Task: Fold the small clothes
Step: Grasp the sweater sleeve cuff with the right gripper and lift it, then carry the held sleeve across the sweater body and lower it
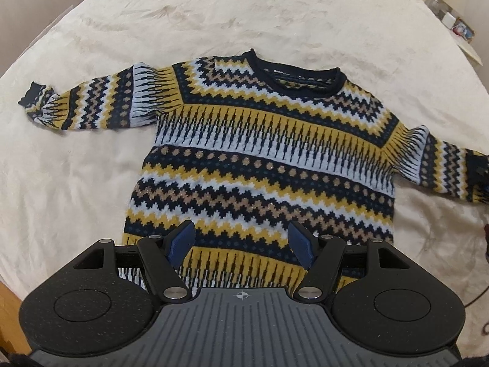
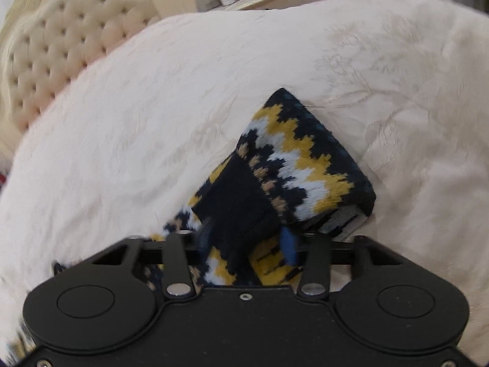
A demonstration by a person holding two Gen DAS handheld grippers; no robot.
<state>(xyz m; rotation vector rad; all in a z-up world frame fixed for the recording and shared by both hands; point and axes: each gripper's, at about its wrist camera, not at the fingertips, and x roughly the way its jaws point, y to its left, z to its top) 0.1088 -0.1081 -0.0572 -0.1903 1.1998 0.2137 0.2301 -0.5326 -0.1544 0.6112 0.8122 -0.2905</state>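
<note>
Bed (image 1: pixel 91 183) carries the sweater (image 1: pixel 259 159), spread flat. First fold in hand. Left tool (image 1: pixel 241 244) hovers open above the hem, empty. Right tool (image 2: pixel 244 241) apparently clamps the sleeve cuff (image 2: pixel 238 202) — next, carry it across the body.

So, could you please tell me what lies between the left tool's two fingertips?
In the left wrist view, the left tool hangs open over the sweater; only its striped lower body shows between the fingertips.
</note>
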